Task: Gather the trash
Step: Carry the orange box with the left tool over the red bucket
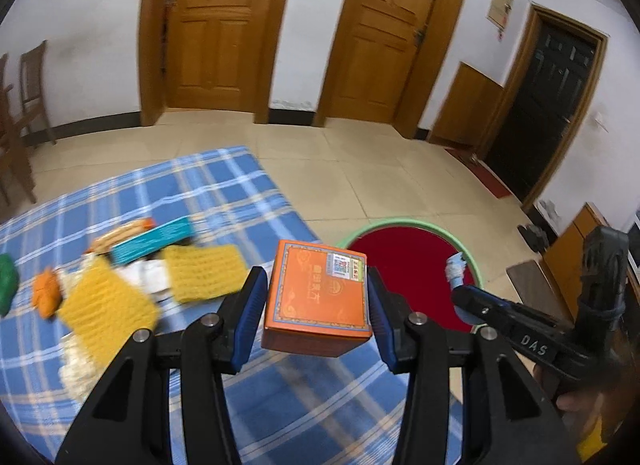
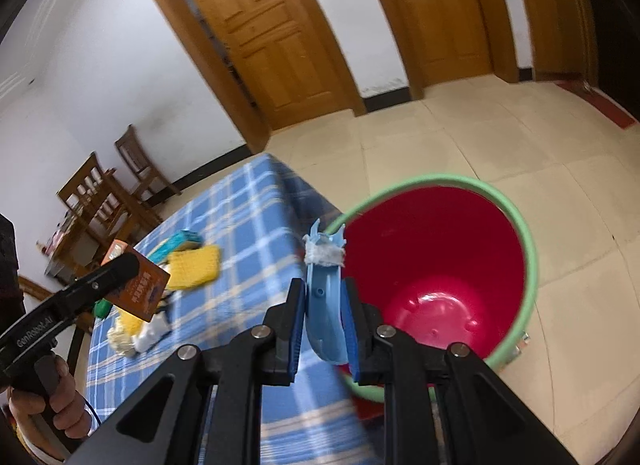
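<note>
Two grippers are seen: the left gripper [image 1: 316, 301] is clamped on one orange box [image 1: 318, 299] lying flat, the right gripper [image 2: 323, 317] on one blue plastic piece [image 2: 324, 305], pointed lengthwise away beside one red bucket [image 2: 520, 233].

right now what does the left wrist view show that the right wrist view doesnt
Left wrist view only: the printed top of the orange box held in the left claw, and a dark door.
Right wrist view only: the red bucket's bottom and the whole blue plastic piece in the right claw.
Both: the checked cloth, yellow sponges, the bucket's green rim.
</note>
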Action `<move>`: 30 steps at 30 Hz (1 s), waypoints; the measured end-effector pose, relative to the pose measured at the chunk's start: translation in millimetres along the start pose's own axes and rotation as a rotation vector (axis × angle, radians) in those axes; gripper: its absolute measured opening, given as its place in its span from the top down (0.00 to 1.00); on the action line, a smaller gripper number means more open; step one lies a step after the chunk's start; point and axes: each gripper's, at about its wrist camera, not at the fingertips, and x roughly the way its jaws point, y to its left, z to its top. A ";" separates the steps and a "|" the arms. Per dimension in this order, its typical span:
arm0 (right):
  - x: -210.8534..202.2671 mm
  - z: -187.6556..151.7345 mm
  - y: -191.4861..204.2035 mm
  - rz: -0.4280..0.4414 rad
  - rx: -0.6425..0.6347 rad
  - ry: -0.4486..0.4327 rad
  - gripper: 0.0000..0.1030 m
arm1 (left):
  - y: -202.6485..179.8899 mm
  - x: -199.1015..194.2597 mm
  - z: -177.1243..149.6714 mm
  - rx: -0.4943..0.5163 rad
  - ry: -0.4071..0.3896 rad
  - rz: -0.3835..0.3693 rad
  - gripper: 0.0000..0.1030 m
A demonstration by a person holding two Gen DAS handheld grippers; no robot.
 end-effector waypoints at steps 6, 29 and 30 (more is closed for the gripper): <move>9.7 -2.9 -34.9 -0.051 0.061 0.018 0.79 | -26.8 32.9 3.7 0.039 0.043 -0.033 0.52; -15.3 -1.4 -81.0 -0.091 0.180 -0.053 0.60 | -79.3 107.0 -16.9 0.118 0.183 -0.116 0.52; -15.7 -1.4 -82.3 -0.091 0.185 -0.053 0.60 | -81.4 109.0 -17.2 0.120 0.187 -0.123 0.52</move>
